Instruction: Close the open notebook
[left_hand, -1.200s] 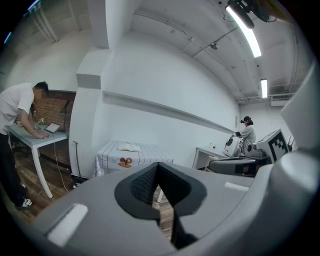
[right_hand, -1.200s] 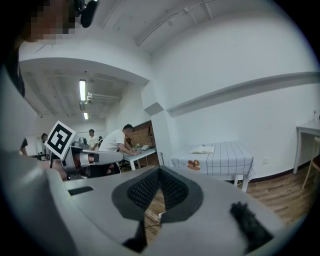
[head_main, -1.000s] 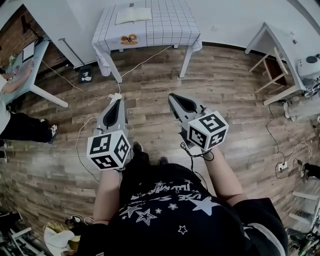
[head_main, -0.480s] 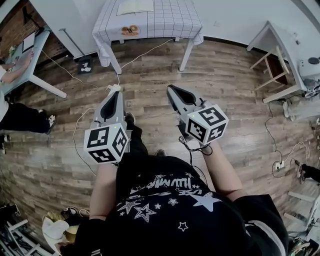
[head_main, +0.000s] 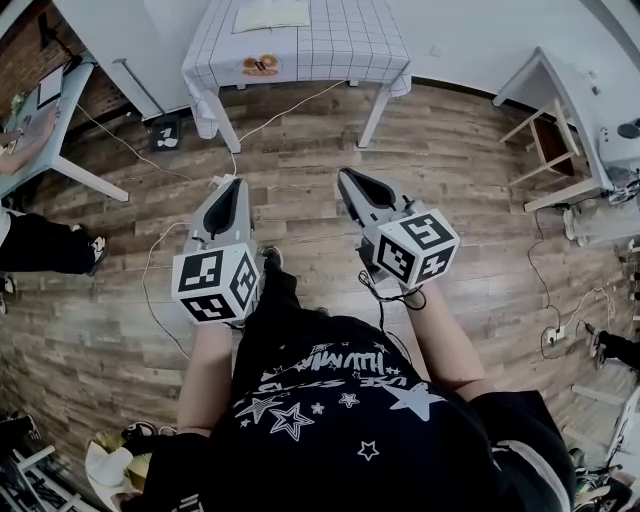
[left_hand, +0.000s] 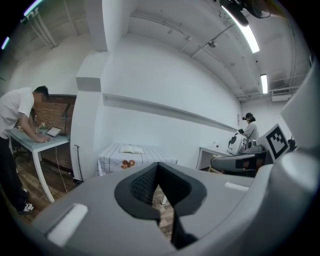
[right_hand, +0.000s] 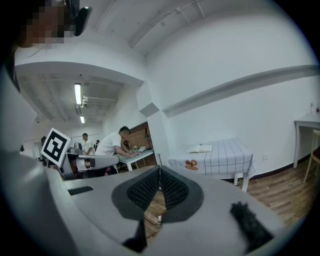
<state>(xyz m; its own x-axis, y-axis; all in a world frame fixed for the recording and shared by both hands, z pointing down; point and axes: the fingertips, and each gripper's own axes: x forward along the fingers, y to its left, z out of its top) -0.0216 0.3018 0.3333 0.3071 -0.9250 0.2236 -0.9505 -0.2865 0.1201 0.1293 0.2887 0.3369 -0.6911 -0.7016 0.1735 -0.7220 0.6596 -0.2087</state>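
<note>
So, standing well back from the open pale-paged notebook (head_main: 270, 15), lying flat toward the far side of the small table with the white grid-check cloth (head_main: 340, 40), behind a pair of orange-brown round shapes (head_main: 261, 66). Holding the grey left gripper (head_main: 233, 188) and the grey right gripper (head_main: 347, 180) side by side above the wood-plank floor (head_main: 300, 130), each with jaws pressed together, pinching nothing.

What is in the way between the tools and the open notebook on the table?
Nothing visible does. Only wooden floor, crossed by a thin cable, lies between the left tool, the right tool and the checked table where the notebook lies open.
</note>
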